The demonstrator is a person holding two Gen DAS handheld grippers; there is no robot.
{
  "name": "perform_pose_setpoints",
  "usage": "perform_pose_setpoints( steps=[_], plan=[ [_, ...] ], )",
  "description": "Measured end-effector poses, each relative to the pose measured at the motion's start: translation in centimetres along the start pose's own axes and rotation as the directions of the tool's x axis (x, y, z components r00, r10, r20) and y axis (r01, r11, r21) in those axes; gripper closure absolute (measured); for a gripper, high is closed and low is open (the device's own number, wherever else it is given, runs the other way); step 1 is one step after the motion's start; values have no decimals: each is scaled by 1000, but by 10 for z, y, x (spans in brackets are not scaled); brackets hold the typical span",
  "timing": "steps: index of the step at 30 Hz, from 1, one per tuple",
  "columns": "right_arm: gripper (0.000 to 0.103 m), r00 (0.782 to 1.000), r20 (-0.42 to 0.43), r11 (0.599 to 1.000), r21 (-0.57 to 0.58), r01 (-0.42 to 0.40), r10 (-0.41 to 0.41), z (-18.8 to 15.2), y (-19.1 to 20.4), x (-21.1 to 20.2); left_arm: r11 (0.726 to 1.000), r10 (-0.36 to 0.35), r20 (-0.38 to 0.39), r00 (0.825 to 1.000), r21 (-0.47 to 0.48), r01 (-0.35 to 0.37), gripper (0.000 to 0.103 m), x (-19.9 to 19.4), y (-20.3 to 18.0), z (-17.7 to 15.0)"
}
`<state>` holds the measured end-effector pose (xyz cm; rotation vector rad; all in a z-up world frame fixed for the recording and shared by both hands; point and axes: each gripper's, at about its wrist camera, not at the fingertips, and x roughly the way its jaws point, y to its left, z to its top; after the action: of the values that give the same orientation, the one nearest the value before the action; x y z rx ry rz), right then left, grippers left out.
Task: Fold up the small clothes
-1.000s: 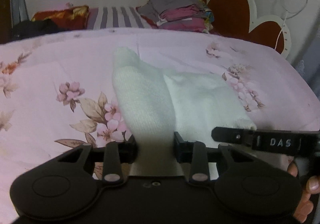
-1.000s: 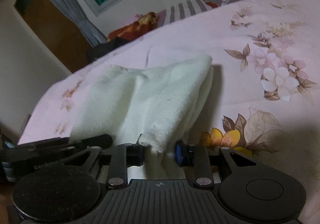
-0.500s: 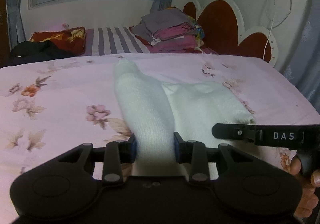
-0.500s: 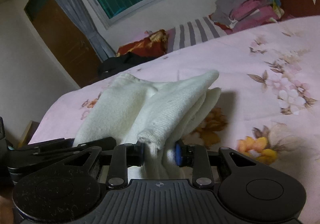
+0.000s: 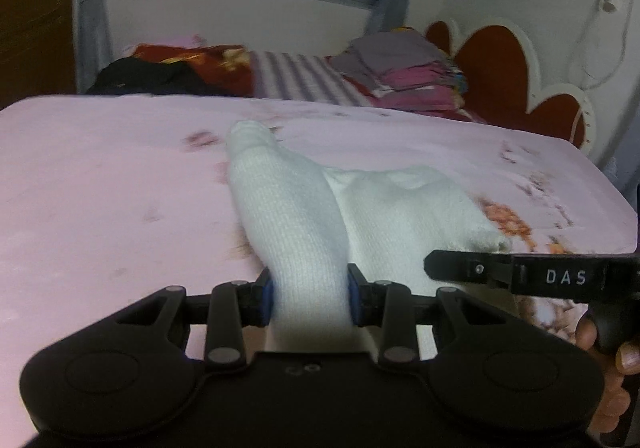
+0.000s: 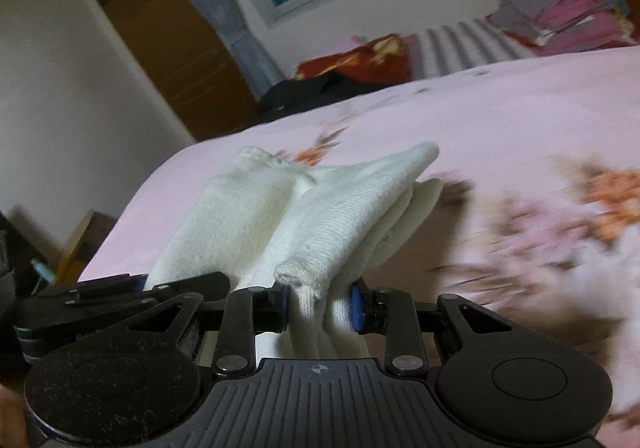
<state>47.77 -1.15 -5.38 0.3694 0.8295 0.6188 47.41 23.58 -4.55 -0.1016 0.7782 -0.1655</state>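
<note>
While both grippers are clamping the same white knit garment (image 5: 304, 232), we are carrying it above the pink floral bedsheet (image 5: 100, 188) rather than letting it lie flat. Our left gripper (image 5: 308, 298) is pinching a thick bunched section between its blue pads, jaws narrow and pressed against the cloth on both sides. Our right gripper (image 6: 320, 308) is doing likewise on a neighbouring edge, where a rolled hem (image 6: 296, 274) is folding over just above the jaws. We are judging that the two grips sit near each other on one end of the garment so that the free end trails away from us, its far tip appearing to touch or nearly touch the sheet; contact there cannot be confirmed.

We are noting strong blur on the floral print in the right wrist view, which fits a garment in transit. The layers already appear doubled, so we are judging the fold as partly made, with laying down and smoothing not yet done.

Behind the sheet, a stack of folded clothes (image 5: 404, 76) is sitting near the red headboard (image 5: 504, 64), beside a striped pillow (image 5: 296, 78); we are taking that stack as the likely destination, though nothing confirms it. A person's hand (image 5: 608, 364) is gripping the right handle at the frame edge.
</note>
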Motion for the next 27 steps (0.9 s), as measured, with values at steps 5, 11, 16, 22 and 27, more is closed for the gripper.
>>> perform_pose_setpoints(
  steps=[5,11,16,22,27],
  plan=[
    [75,999,-28,996,-86,23,-26,-22,39,39,999,-23,-28,999,-39,22,70,3,45,-18],
    [55,994,-69,997,-10,80,-81,-51,8,74,984,-97,-40,994,-153,90,41,25,84,-50],
    [53,993,15,993,-14,113,-113,-39,11,48,985,-126,62,990,-112,133,56,2,107,-34],
    [76,986,74,968,-191,162,-150,-3,51,69,984,-169,122,978,-42,175,79,18,107,8],
    [76,946,-38,912,-281,298,-321,-5,39,131,979,-204,-21,979,-9,204,80,65,97,9]
  ],
)
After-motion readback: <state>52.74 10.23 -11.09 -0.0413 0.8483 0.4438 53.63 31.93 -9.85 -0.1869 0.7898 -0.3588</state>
